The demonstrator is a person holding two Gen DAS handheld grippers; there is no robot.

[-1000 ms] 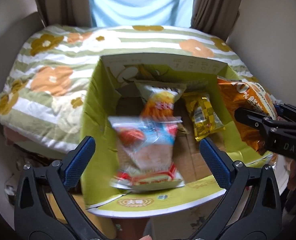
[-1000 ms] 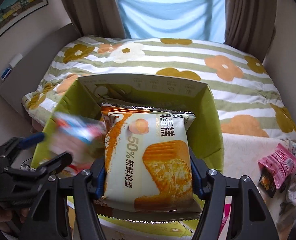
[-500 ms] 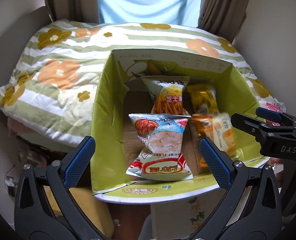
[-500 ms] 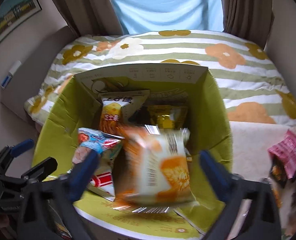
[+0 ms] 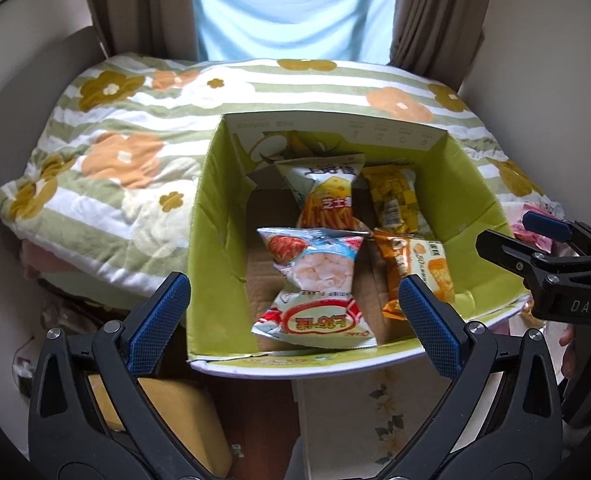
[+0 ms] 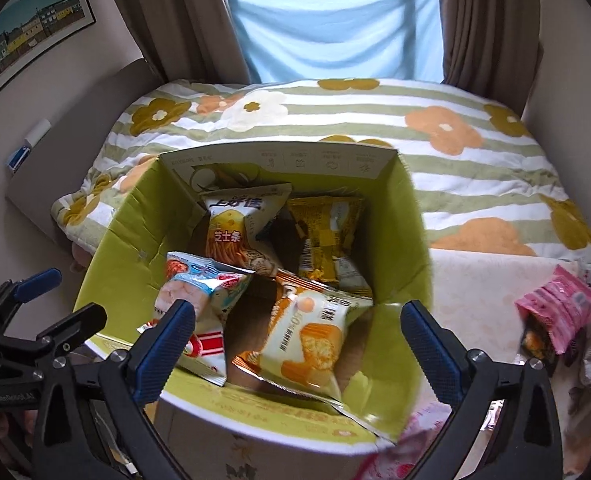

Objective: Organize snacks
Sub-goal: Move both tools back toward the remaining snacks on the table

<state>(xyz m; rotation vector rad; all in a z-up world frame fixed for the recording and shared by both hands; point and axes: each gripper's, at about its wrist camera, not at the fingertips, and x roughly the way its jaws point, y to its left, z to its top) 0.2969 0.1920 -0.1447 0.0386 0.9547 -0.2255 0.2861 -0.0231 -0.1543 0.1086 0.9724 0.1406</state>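
An open green-lined cardboard box [image 5: 211, 216] [image 6: 127, 232] holds several snack bags. A shrimp flake bag [image 5: 315, 284] [image 6: 199, 300] lies at the front left. An orange cake bag [image 5: 419, 268] [image 6: 307, 340] lies at the front right. A cheese stick bag [image 5: 327, 196] [image 6: 235, 220] and a yellow bag [image 5: 391, 196] [image 6: 327, 236] stand at the back. My left gripper [image 5: 295, 320] is open and empty above the box's near edge. My right gripper [image 6: 299, 344] is open and empty over the box's front right.
The box sits against a bed with a striped floral blanket [image 5: 115, 152] [image 6: 455, 148]. A pink snack bag [image 6: 563, 308] and other packets lie on a cream surface to the right. Curtains and a window are behind the bed.
Both grippers let go of their bags. The shrimp flake bag and the orange cake bag dropped into the box and now lie still. Both grippers drew back a little.
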